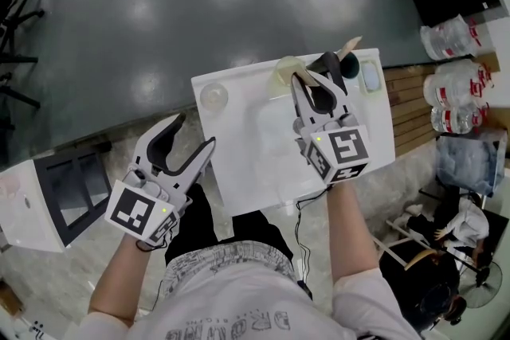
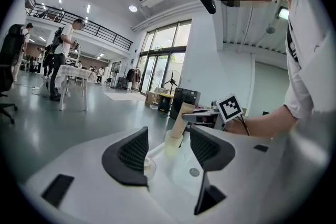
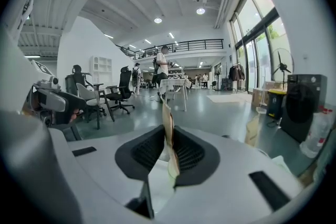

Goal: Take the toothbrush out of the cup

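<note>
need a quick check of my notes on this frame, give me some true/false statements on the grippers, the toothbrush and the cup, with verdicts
1. The right gripper is shut on the toothbrush. True.
2. The left gripper holds the cup. False: its jaws stand apart with nothing in them, and the cup is beyond them, untouched.
3. The toothbrush lies flat on the white counter. False: in the left gripper view it stands steeply, with its lower end in the cup.
4. The cup stands upright on the counter. True.
5. Both grippers grip the toothbrush. False: only the right one does.
</note>
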`<state>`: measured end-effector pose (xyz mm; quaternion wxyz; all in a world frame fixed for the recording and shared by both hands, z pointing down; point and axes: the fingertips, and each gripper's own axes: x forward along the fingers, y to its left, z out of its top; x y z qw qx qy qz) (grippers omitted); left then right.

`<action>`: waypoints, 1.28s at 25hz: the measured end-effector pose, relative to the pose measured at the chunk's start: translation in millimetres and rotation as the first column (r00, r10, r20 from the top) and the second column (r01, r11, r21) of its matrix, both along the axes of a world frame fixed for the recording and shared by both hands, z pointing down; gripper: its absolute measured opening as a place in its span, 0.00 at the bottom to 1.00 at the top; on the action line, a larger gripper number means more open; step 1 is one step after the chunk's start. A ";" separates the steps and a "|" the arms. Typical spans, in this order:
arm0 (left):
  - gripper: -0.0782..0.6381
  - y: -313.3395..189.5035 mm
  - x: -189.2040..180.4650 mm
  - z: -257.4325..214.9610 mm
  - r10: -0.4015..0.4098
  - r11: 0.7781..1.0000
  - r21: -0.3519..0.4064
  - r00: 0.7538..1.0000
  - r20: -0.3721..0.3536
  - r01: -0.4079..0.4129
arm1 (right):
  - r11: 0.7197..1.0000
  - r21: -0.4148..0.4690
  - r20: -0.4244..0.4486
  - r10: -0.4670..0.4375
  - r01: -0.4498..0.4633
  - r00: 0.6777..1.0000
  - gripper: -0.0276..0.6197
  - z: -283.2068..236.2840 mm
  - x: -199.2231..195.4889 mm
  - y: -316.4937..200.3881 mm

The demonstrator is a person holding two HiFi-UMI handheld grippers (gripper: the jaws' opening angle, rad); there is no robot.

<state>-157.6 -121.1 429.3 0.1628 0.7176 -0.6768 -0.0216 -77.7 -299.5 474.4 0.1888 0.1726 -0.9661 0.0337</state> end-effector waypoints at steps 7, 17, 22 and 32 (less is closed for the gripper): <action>0.48 3.0 7.0 -16.8 0.020 1.000 0.021 1.000 0.018 -0.020 | 0.999 0.032 0.037 0.008 -0.010 0.999 0.14 -25.1 7.5 1.5; 0.48 8.8 18.9 -31.1 0.040 0.998 0.049 0.999 0.036 -0.042 | 0.997 0.069 0.096 0.026 -0.033 0.995 0.14 -61.6 25.1 9.6; 0.48 9.3 23.3 -35.9 0.060 0.996 0.059 0.997 0.041 -0.062 | 0.996 0.071 0.121 0.052 -0.061 0.991 0.14 -74.7 37.2 13.4; 0.48 -3.8 39.0 -52.7 0.117 0.989 0.083 0.992 0.055 -0.121 | 0.985 0.065 0.182 0.146 -0.160 0.972 0.14 -109.9 85.9 12.2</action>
